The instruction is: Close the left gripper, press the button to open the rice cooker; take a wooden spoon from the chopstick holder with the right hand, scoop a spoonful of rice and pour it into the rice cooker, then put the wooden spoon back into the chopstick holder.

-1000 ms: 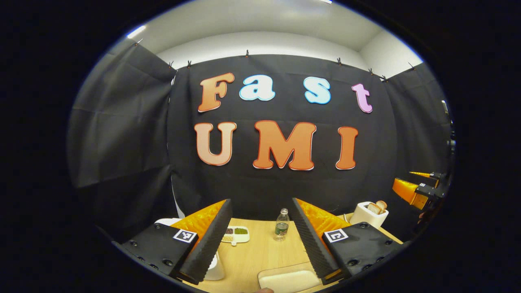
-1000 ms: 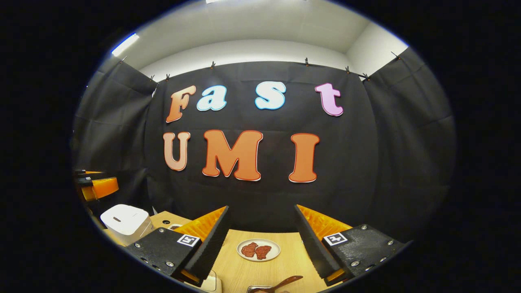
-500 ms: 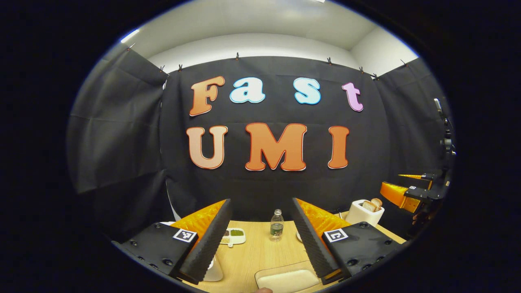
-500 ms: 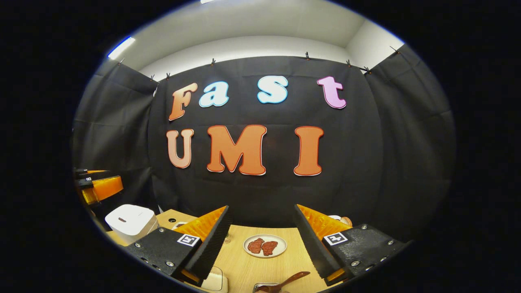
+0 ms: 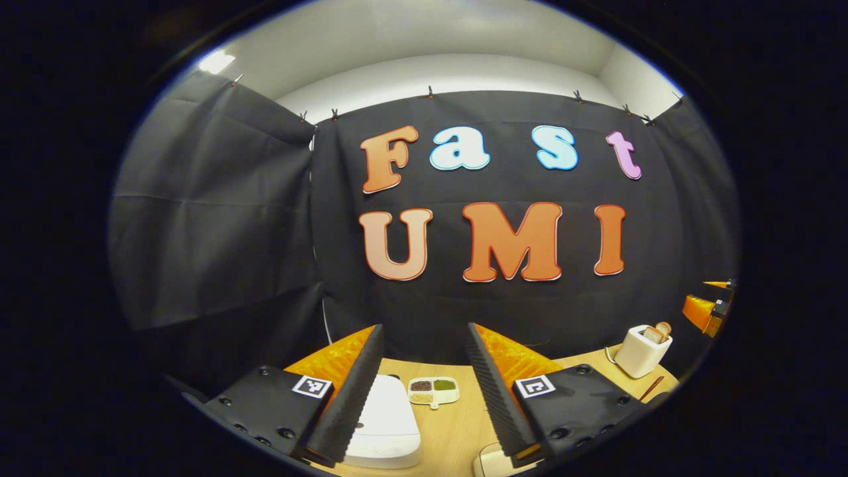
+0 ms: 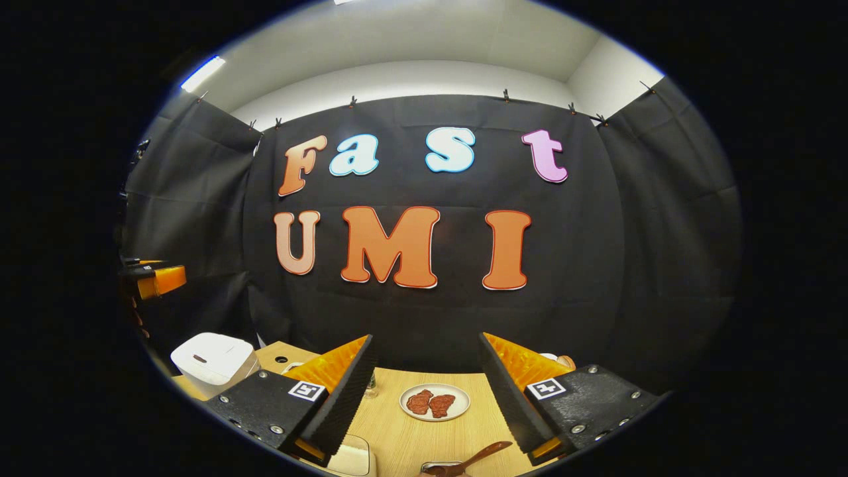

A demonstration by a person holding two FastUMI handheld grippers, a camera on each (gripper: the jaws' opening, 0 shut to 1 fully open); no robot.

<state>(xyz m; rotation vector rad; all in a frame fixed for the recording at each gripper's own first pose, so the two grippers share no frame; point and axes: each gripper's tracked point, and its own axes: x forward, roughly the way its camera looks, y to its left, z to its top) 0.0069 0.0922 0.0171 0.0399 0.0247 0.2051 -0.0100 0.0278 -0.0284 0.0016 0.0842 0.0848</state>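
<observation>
Hovering two parted tools (image 5: 424,381) (image 6: 427,391), one rice cooker (image 5: 384,424)

Each gripper (image 5: 424,331) (image 6: 427,341) had ridged black pads backed in orange, screwed black mounts, and square black-and-white markers beside the pads.

Bare tabletop (image 6: 391,430) lies between the rice cooker (image 6: 213,354) and the plate (image 6: 434,402).

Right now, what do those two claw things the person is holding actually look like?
Both match. The left gripper and right gripper each have two wedge-shaped fingers: orange ribbed plastic outside, black ridged pads inside, on black screwed plates bearing small square black-and-white markers.
</observation>
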